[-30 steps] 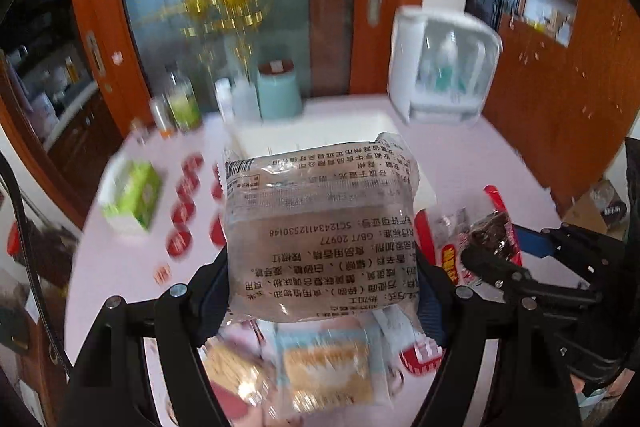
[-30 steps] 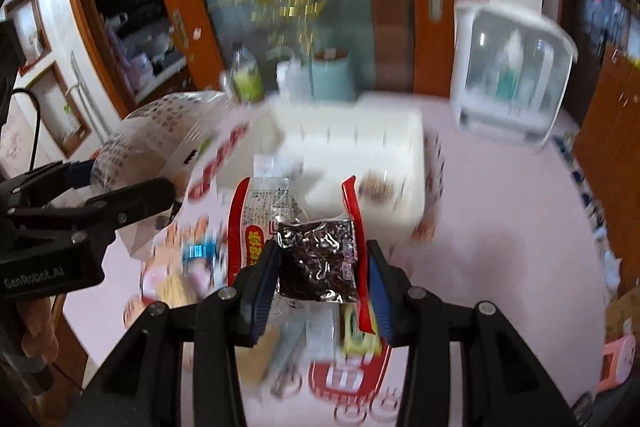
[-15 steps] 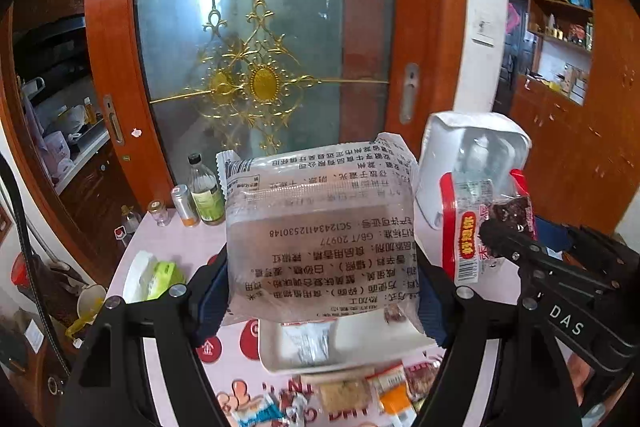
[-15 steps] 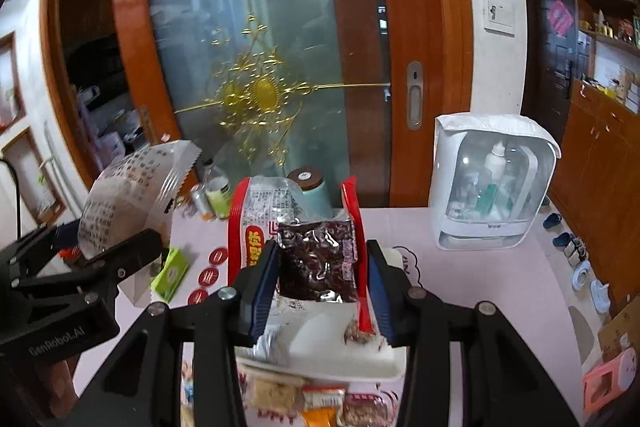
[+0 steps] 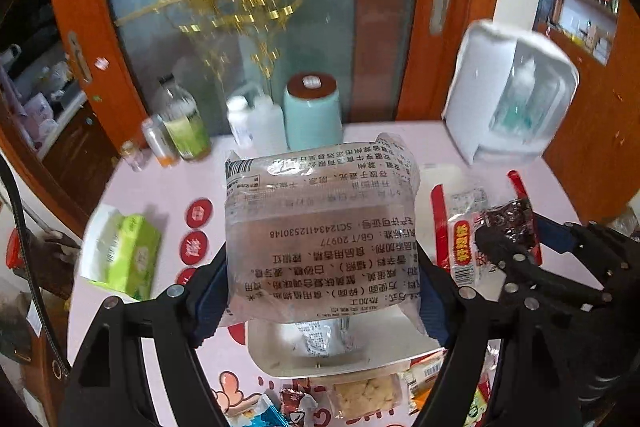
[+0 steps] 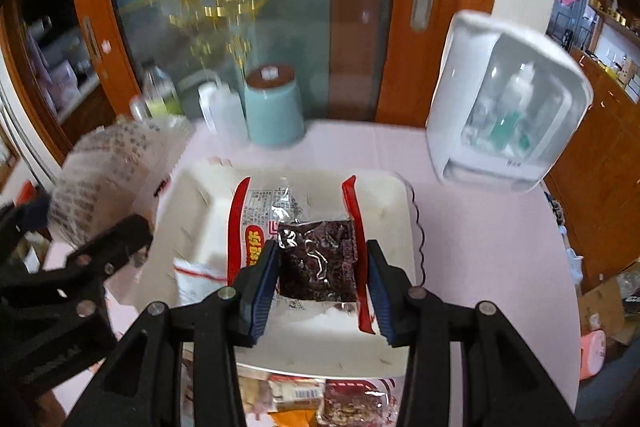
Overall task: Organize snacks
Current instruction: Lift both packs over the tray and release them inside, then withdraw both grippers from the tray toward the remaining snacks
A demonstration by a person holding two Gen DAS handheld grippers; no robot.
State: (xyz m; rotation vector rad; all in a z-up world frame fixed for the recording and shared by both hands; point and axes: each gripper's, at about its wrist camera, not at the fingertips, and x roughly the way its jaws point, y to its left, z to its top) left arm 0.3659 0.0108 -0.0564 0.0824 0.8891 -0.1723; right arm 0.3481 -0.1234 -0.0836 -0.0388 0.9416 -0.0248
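Note:
My left gripper (image 5: 320,283) holds a large clear packet with printed text (image 5: 320,227) above the white tray (image 5: 320,363). Its jaws are opening, and the pads still touch the packet's sides. My right gripper (image 6: 320,283) is shut on a red-edged packet of dark snack (image 6: 316,251), which hangs over the middle of the white tray (image 6: 192,195). In the left wrist view the right gripper (image 5: 516,239) and its red-edged packet (image 5: 464,243) sit just to the right. One small packet (image 6: 196,275) lies in the tray.
Several loose snack packets (image 5: 360,395) lie on the pink table in front of the tray. A green tissue pack (image 5: 124,255) sits at the left. Bottles (image 5: 180,123), a teal canister (image 5: 312,115) and a white cabinet (image 5: 508,99) stand along the back.
Both grippers rose from the snack pile with their packets, travelled toward the back of the table, and now hang lower, right over the tray. The views are blurred by the motion.

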